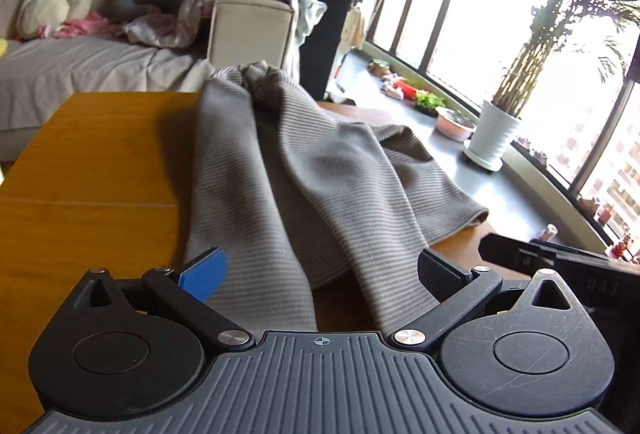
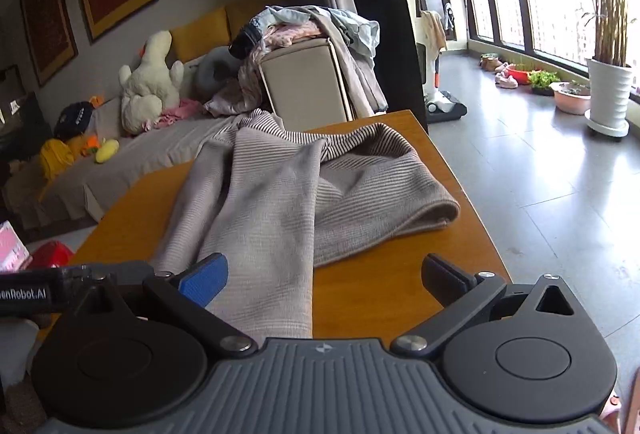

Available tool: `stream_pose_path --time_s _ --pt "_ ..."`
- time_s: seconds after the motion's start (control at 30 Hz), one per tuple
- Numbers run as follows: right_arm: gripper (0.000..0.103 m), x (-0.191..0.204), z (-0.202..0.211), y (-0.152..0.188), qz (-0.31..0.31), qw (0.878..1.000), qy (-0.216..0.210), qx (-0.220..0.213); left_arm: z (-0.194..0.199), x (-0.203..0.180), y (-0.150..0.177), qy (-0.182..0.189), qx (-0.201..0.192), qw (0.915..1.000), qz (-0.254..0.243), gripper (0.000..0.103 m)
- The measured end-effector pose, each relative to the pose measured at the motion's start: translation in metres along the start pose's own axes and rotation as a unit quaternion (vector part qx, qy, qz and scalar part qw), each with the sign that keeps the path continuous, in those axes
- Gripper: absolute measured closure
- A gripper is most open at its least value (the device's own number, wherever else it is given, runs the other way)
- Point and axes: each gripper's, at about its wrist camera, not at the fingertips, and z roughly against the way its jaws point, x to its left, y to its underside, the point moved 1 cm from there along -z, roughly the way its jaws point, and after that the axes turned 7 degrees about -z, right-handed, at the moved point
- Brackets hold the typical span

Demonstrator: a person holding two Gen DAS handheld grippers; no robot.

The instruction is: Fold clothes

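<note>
A grey striped garment (image 1: 296, 170) lies crumpled along the wooden table (image 1: 80, 178), its near end running under my left gripper (image 1: 320, 274). That gripper is open, its blue pad (image 1: 204, 274) at the cloth's left edge. In the right wrist view the same garment (image 2: 280, 190) stretches away over the table (image 2: 384, 282), with one flap folded toward the right edge. My right gripper (image 2: 324, 276) is open too, the cloth's near end lying between its fingers, untouched by the black right finger (image 2: 444, 278).
A sofa (image 2: 132, 150) with plush toys and a heap of other clothes (image 2: 304, 22) stands beyond the table. A potted plant (image 2: 608, 90) and bowls sit by the window at right. The right gripper's body (image 1: 560, 262) shows in the left view.
</note>
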Motion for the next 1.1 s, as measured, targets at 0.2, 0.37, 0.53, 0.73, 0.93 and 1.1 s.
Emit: stream_pose_path --time_s 0.2,0.37,0.53,0.73,0.93,1.1 --pt "0.0 0.017 -0.084 -0.048 0.02 0.998 -0.051 0.015 -0.05 0.022 -0.017 0.054 0.064 0.9958 0.037 0.0" --pt "0.0 0.024 -0.16 -0.06 0.022 0.997 -0.037 0.068 -0.07 0.04 -0.023 0.051 0.066 0.9951 0.054 0.0" --pt "0.0 0.012 -0.178 -0.052 -0.02 0.997 -0.058 0.055 -0.086 0.058 -0.026 0.073 0.052 0.9942 0.059 0.0" --pt "0.0 -0.007 -0.167 -0.041 -0.106 0.989 -0.093 0.041 -0.091 0.064 -0.025 0.131 0.065 0.9888 0.03 0.0" --pt "0.0 0.038 -0.149 -0.017 0.012 0.997 -0.034 0.069 -0.08 0.095 -0.018 0.162 0.078 0.9808 0.076 0.0" --pt "0.0 0.046 -0.107 0.009 0.008 0.994 -0.072 0.079 -0.034 0.096 0.011 0.133 0.076 0.9862 0.063 0.0"
